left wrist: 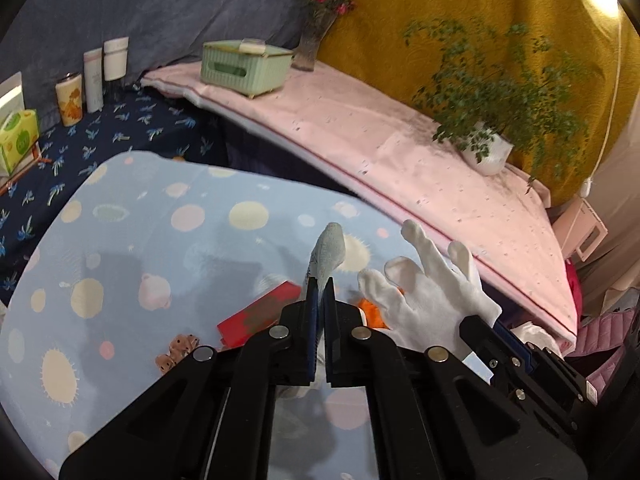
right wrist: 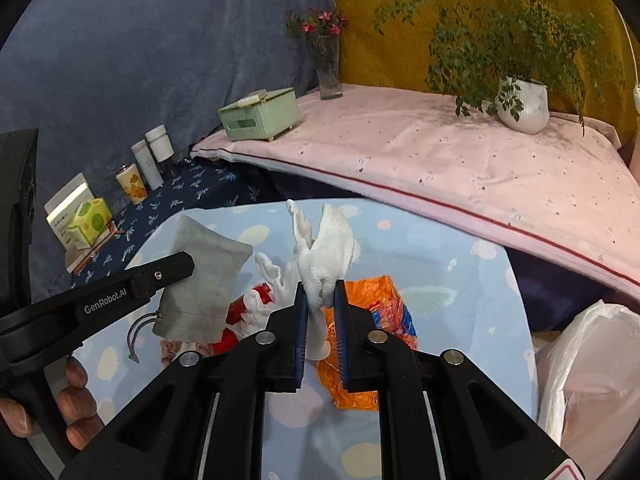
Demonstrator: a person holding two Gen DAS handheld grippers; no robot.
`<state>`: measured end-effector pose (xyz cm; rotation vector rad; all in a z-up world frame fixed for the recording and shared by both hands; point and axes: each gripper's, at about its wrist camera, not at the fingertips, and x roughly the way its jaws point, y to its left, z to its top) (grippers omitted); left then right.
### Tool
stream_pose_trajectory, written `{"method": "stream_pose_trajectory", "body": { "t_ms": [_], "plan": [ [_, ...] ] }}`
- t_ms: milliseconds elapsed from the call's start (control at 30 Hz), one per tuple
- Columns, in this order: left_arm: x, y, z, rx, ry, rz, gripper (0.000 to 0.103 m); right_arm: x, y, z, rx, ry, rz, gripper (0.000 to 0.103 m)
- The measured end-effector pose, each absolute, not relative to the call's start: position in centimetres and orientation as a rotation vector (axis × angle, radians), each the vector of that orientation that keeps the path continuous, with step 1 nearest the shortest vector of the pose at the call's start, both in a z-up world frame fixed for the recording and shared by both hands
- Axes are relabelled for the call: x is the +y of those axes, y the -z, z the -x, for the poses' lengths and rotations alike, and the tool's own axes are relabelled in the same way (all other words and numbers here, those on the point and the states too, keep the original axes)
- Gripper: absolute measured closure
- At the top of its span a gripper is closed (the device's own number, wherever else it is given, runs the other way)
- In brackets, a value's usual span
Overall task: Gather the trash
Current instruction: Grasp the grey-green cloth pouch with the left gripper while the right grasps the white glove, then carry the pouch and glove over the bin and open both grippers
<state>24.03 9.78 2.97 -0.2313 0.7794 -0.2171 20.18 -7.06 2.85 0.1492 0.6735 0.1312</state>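
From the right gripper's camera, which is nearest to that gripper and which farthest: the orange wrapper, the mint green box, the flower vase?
1. Orange wrapper, directly under the right gripper.
2. Mint green box, on the pink-covered ledge, left.
3. Flower vase, behind the box, by the wall.

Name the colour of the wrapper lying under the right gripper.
Orange wrapper, clearest in right wrist view.

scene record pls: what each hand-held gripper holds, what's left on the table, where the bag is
left hand-held gripper: shut on grey pouch, lifted off the table
right hand-held gripper: shut on white glove, lifted
left on table: orange wrapper, red packet, second white glove, small brown bits
bag: white plastic bag off the table's right edge
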Motion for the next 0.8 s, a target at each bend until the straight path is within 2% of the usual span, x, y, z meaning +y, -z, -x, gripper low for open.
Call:
{"method": "stream_pose_trajectory", "body": {
  "t_ms": [333,800],
  "plan": [
    [4.8,-7.4,-21.2,0.711,0.31,0.189,0.101,-12.1,-7.2,-16.5,0.573,-0.053,-0.163,0.091],
    [-7.4,-9.7,-16.5,0.707,0.509,0.105,0.101,-23.3,-8.6,-9.8,0.524,0.145,-0.23,0.091]
  ]
}}
